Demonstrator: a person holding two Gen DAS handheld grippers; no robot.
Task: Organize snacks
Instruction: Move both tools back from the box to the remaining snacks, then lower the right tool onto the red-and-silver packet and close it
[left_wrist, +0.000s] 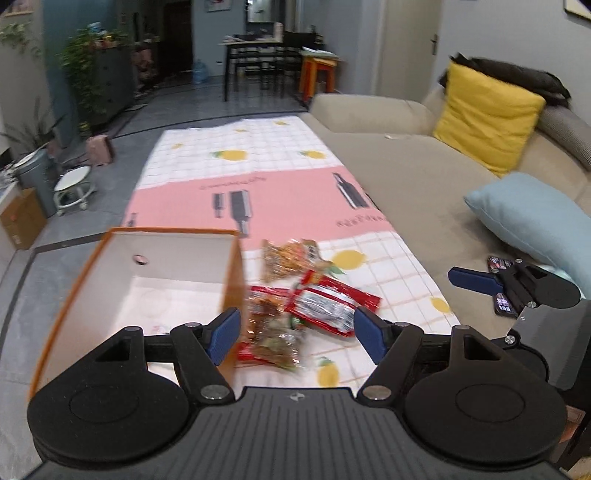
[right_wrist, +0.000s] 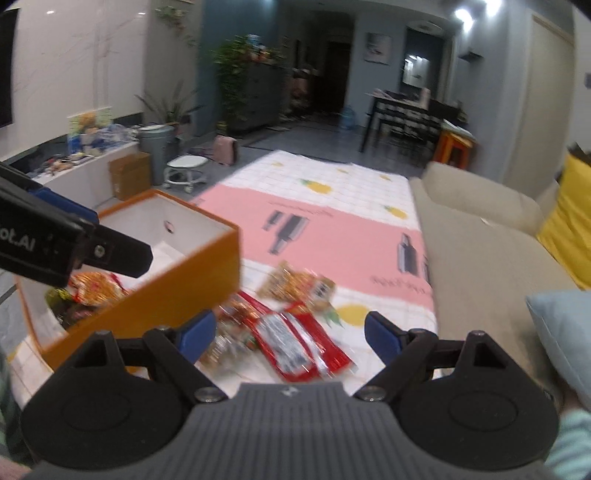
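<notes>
A few packets lie in the orange box (right_wrist: 155, 295) at frame left, several snack packets (right_wrist: 291, 332) wait at centre on the surface (right_wrist: 332, 236), and the left gripper (left_wrist: 293, 332) and right gripper (right_wrist: 290, 338) both hold their jaws open and empty.

The snack packets (left_wrist: 295, 302) in front of the left gripper (left_wrist: 295, 334) are blurred, so their print is not readable. The orange box (right_wrist: 155, 295) hides part of the packets inside it (right_wrist: 92, 290). The left gripper body (right_wrist: 55, 243) is cut by the picture's edge, left of the right gripper (right_wrist: 290, 338).
</notes>
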